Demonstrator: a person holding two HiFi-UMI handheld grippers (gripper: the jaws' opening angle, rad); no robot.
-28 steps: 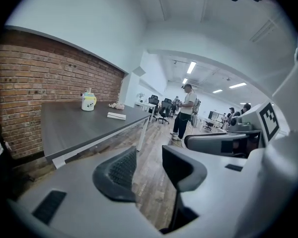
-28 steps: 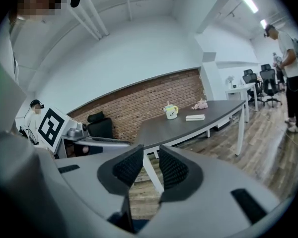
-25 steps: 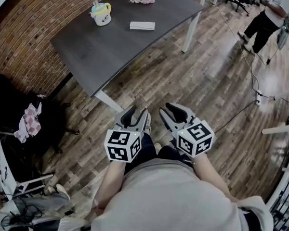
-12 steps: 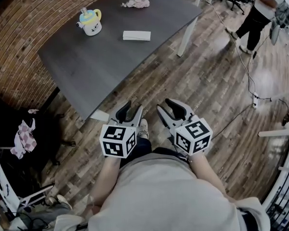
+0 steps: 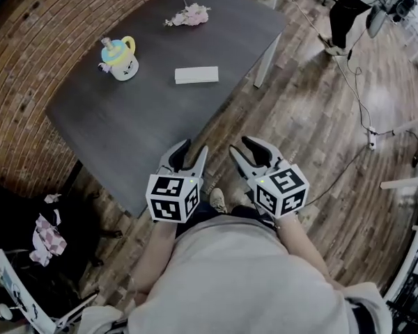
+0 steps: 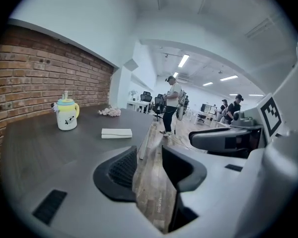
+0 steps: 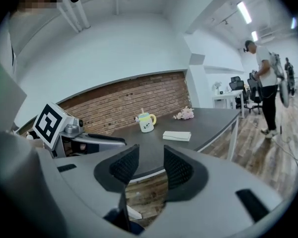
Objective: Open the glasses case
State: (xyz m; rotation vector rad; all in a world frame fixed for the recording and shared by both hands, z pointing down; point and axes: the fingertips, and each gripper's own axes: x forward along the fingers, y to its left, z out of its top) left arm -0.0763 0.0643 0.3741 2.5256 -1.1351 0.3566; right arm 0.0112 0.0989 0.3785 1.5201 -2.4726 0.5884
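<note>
White glasses case (image 5: 196,74) on table (image 5: 118,127) | seam indistinct | bystander (image 5: 343,11) cut off

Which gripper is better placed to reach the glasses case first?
Left, probably. The left gripper is at the table's edge, roughly in line with the glasses case; the right gripper, whose jaws have just been opening, hangs over the floor. Both are open and empty.
</note>
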